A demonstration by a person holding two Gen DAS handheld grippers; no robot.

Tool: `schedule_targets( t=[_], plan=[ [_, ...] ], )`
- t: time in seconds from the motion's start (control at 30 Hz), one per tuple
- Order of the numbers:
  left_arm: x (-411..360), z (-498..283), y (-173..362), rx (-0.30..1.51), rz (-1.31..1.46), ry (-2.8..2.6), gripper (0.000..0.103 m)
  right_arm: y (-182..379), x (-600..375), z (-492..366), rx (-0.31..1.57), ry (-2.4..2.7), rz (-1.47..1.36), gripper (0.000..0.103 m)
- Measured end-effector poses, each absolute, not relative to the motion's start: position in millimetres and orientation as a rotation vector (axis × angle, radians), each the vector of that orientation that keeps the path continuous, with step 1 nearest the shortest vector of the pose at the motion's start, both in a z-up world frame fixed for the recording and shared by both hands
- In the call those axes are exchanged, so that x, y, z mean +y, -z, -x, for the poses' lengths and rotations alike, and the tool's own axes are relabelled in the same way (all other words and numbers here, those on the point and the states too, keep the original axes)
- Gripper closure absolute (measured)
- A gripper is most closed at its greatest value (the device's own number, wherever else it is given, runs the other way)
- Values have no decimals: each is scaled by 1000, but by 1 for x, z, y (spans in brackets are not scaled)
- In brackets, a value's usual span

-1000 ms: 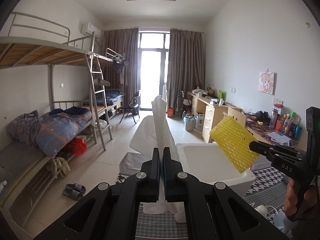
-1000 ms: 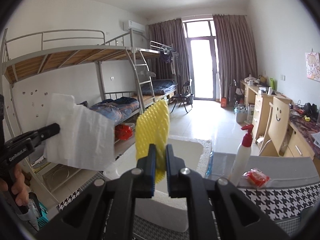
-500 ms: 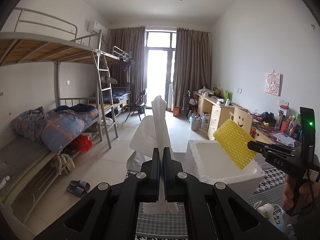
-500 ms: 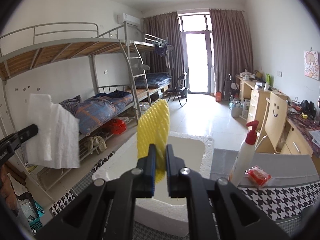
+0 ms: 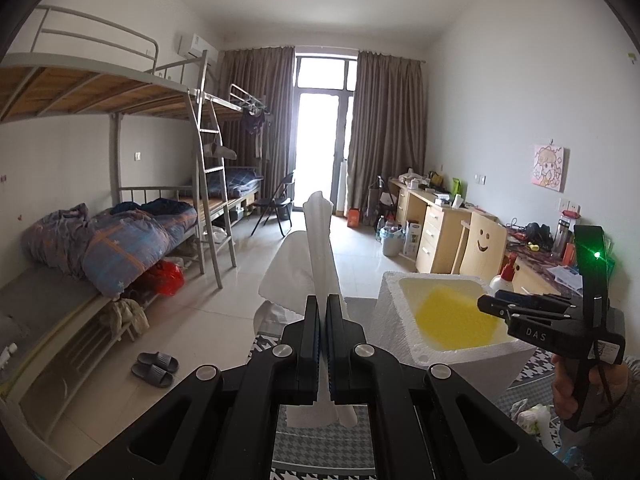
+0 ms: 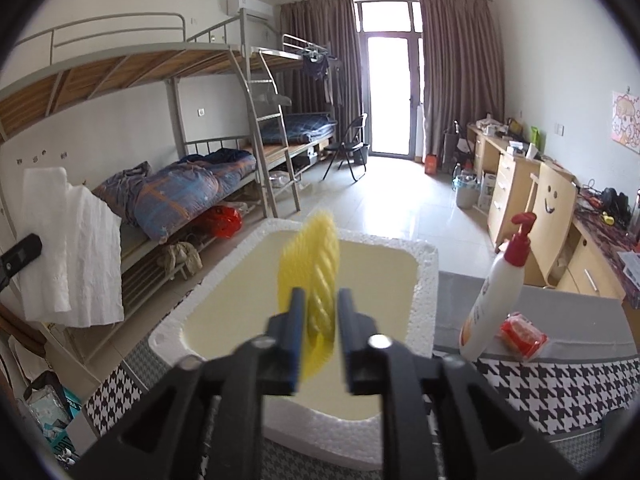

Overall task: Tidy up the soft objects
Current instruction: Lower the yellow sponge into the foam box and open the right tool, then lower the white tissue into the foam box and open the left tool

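Yellow ribbed foam net sleeve (image 6: pixel 312 264), blurred, loose between parted fingers of right gripper (image 6: pixel 318 344), inside white polystyrene foam box (image 6: pixel 426 280). White crinkled foam sheet (image 5: pixel 320 248) clamped upright in closed left gripper (image 5: pixel 323 332), beside box.

Daylight glares through the balcony door (image 5: pixel 325 136); yellow mesh (image 6: pixel 312 276) seems motion-blurred.

Yellow foam net (image 6: pixel 310 256) motion-blurred between parted fingers (image 6: pixel 294 336), white cloth's (image 5: pixel 320 248) lower end behind left fingers (image 5: pixel 310 332)
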State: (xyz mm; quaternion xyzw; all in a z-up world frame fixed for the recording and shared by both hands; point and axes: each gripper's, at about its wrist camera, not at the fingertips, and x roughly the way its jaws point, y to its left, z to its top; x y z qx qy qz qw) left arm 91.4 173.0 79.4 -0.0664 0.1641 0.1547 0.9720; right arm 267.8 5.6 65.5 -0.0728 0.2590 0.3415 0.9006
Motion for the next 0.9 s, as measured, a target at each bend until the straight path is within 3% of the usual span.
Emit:
schedule_targets(
  t=[0.03,0.13,0.43,0.9],
  plan=[
    [173,-91,-79,331,134,-311,100,-66,5,-267,536,-705,149,45],
    [175,-91,-80,331,135,-306,100,-68,2,-264,515,-702,120,24],
    [175,-94,-85,319,138,-283,100,-74,-7,-262,525,-738,85,12],
    [160,-112,-99,313,134,-206,100,-88,-40,-236,445,-700,28,3]
  ],
)
